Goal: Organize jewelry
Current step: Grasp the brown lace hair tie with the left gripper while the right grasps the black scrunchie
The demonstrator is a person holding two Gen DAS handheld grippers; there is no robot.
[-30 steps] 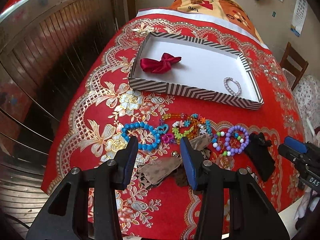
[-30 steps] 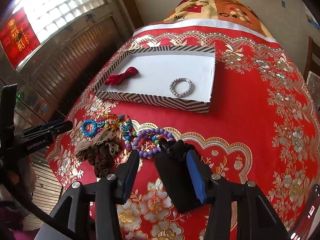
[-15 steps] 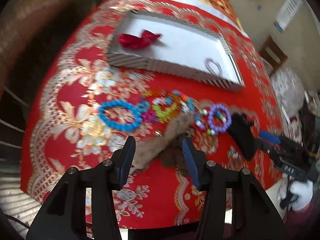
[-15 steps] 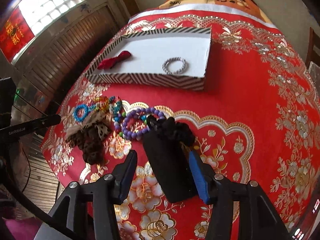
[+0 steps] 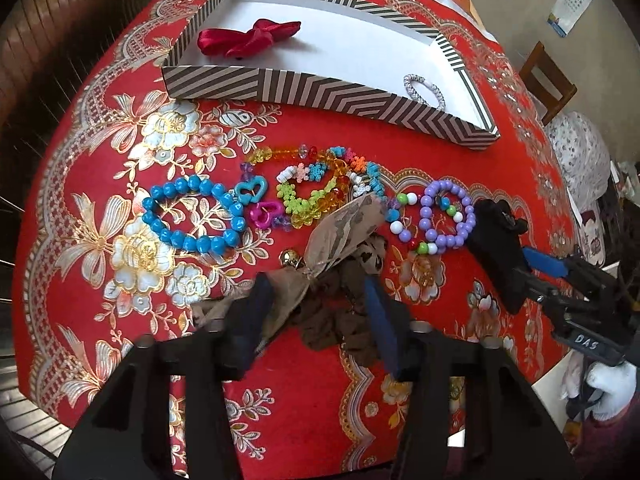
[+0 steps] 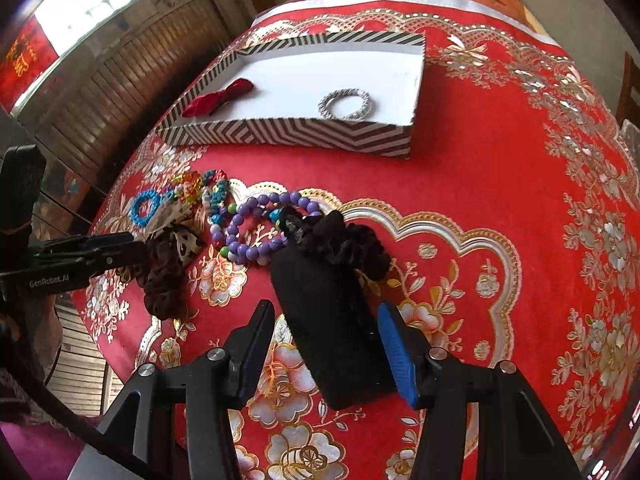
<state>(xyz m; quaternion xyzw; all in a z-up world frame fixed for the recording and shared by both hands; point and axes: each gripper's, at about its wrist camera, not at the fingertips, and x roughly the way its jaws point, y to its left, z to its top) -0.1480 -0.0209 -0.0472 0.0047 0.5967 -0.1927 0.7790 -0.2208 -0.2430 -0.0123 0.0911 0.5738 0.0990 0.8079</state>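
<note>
Both claws come down on hair pieces at the lower edge of the jewelry row.

The left claw (image 5: 316,300) is closing around the brown leopard-print fabric bow (image 5: 340,236), its pads not yet pressing; better to pinch the knot, clear of the gold bell (image 5: 291,257). The right claw (image 6: 326,340) stands half-wide astride the black rectangular hair clip (image 6: 328,320), untouched. Both point steeply down. The striped white-floored tray (image 5: 320,94) waits in the upper frame on the red-clothed table (image 6: 480,200).
</note>
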